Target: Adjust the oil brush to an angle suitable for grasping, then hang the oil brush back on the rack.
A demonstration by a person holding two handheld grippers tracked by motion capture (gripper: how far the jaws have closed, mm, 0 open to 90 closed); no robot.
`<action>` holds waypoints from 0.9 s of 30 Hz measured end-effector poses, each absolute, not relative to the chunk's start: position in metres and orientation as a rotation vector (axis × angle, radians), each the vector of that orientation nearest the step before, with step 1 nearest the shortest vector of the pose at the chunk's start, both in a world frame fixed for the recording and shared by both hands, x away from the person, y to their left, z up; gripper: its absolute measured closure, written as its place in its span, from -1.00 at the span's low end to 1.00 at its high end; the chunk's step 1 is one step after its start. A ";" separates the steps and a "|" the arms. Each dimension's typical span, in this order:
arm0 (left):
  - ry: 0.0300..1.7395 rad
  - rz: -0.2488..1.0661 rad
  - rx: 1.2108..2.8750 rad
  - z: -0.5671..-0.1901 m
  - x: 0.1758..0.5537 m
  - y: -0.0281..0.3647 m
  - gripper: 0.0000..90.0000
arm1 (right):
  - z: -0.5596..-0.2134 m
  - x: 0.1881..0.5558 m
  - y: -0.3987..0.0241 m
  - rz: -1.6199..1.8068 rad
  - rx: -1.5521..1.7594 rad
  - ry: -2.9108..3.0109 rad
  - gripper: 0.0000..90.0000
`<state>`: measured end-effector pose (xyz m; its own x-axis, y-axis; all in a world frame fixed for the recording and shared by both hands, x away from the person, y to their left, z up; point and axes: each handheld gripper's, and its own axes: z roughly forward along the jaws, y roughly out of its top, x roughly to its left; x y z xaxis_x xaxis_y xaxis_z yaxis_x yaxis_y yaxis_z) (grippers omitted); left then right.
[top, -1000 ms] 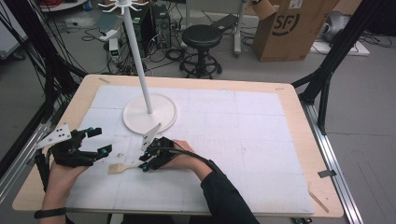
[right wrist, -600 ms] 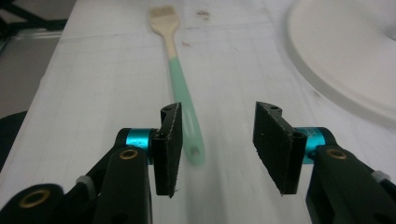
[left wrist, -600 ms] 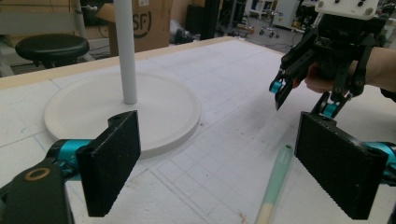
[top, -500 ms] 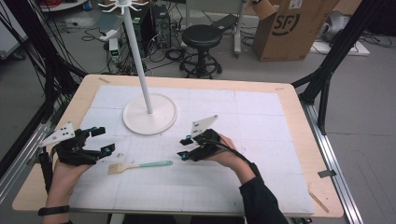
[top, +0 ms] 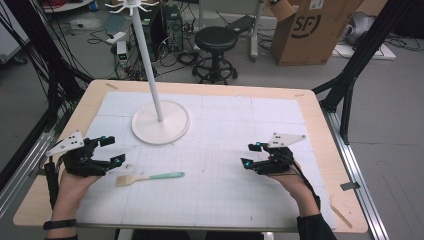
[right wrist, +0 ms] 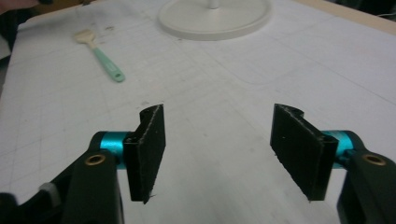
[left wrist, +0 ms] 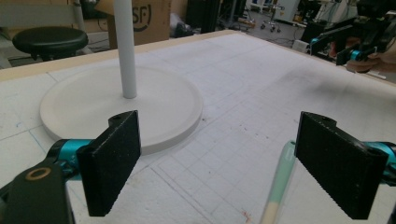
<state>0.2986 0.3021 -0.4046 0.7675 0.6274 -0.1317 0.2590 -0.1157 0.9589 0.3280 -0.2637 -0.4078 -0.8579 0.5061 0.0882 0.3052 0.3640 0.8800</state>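
Right gripper (top: pixel 251 155) jaws spread wide, just been opening, nothing between them, parked over bare mat at right. Left gripper (top: pixel 111 150) gaping too, empty, just left of the brush (top: pixel 149 177). Brush lying flat near the front edge, teal handle pointing right, white stand (top: pixel 160 122) farther back.

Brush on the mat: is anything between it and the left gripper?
Nothing visible. The brush lies flat on bare mat just beside the open left gripper; the stand's base sits farther back, out of the way.
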 end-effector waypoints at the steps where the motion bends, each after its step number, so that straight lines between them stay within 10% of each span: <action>1: 0.704 0.362 1.702 -0.405 0.299 0.302 -0.66 | -0.408 0.326 -0.271 1.499 0.757 2.411 -0.31; 27: 0.669 0.367 1.721 -0.405 0.292 0.306 -0.67 | -0.420 0.307 -0.341 1.577 1.035 2.126 -0.63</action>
<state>0.2923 0.3061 -0.4047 0.7856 0.6097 -0.1054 0.2389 -0.1418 0.9606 0.3067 -0.3413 -0.4196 -0.6961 0.6965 0.1743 0.3690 0.1388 0.9190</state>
